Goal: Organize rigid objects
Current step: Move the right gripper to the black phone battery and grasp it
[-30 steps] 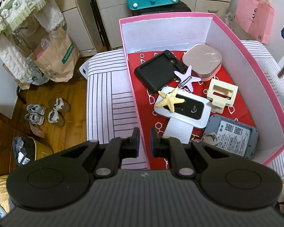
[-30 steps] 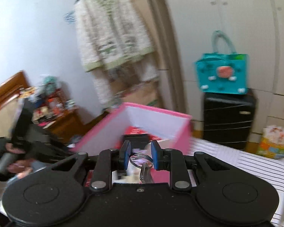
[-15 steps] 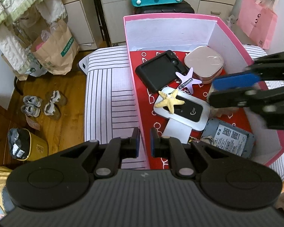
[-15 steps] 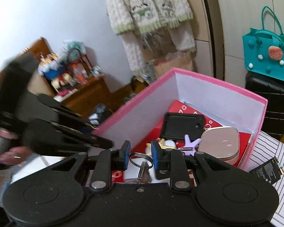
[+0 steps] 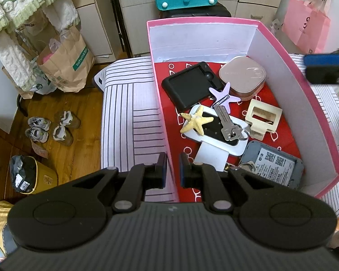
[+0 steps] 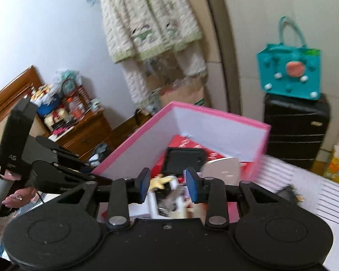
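Observation:
A pink box (image 5: 323, 122) with a red floor stands on a striped bed. Inside lie a silver key on a ring (image 5: 228, 124) resting on a white-and-black device (image 5: 214, 142), a yellow starfish (image 5: 197, 122), a purple star clip (image 5: 224, 93), a black case (image 5: 189, 85), a pink square case (image 5: 243, 76), a cream clip (image 5: 263, 118) and a grey router (image 5: 271, 167). My left gripper (image 5: 173, 169) is shut on the box's left wall (image 5: 160, 103). My right gripper (image 6: 168, 186) is open and empty above the box (image 6: 133, 146); it shows at the right edge of the left wrist view (image 5: 325, 67).
The striped bed (image 5: 124, 117) lies left of the box. A small dark item (image 6: 289, 192) lies on the bed right of the box. A black suitcase (image 6: 296, 131) with a teal bag (image 6: 289, 70) stands behind. Shoes (image 5: 49, 128) sit on the wood floor.
My right gripper opened and let go of the key, which now lies on the white-and-black device. The gripper then drew back up and to the right. The left gripper stayed put.

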`<state>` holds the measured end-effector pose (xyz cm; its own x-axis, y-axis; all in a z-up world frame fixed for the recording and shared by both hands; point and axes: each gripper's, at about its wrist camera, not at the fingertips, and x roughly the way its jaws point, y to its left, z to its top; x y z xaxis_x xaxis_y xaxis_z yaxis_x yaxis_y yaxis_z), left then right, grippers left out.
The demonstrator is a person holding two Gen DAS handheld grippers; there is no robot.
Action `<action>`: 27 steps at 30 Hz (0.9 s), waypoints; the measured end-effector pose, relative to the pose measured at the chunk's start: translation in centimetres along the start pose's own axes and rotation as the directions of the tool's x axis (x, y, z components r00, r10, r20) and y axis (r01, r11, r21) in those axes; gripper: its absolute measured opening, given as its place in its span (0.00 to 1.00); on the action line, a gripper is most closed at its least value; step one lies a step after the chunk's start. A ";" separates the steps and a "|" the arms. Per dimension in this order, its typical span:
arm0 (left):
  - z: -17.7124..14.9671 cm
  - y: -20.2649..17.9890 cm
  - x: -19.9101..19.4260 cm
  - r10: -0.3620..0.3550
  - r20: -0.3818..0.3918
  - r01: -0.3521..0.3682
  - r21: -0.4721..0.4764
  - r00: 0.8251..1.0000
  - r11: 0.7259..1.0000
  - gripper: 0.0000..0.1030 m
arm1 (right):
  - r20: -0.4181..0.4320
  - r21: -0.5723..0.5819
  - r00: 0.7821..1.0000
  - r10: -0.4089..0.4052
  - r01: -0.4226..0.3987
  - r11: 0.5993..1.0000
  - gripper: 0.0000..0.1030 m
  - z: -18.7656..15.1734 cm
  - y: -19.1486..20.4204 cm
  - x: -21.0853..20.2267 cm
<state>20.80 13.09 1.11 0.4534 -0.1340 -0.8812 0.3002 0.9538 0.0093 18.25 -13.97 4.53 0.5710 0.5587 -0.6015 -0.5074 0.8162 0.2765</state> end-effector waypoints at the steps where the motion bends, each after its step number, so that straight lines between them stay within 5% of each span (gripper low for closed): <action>1: 0.0 0.0 0.0 0.002 0.002 -0.002 0.001 1.000 1.000 0.10 | 0.010 0.005 1.000 -0.026 0.026 1.000 0.41 -0.2 -0.6 -0.7; 11: -0.2 0.4 -0.1 -0.015 0.012 0.015 -0.014 1.000 1.000 0.10 | 0.017 0.002 0.959 -0.283 0.283 0.959 0.46 -3.4 -6.4 -2.0; 15: -0.1 0.2 0.0 -0.006 0.013 0.006 -0.018 1.000 1.000 0.10 | -0.021 -0.070 0.959 -0.283 0.281 0.957 0.65 -5.1 -8.4 0.4; 27: 0.0 -0.1 0.0 0.008 0.003 -0.008 -0.019 1.000 1.000 0.10 | -0.076 -0.170 0.962 -0.261 0.245 0.954 0.69 -7.9 -12.7 6.5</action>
<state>20.83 13.03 1.10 0.4584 -0.1272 -0.8796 0.2807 0.9598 0.0074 23.35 -21.90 -8.82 0.6330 0.3139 -0.7076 -0.4539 0.8910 -0.0108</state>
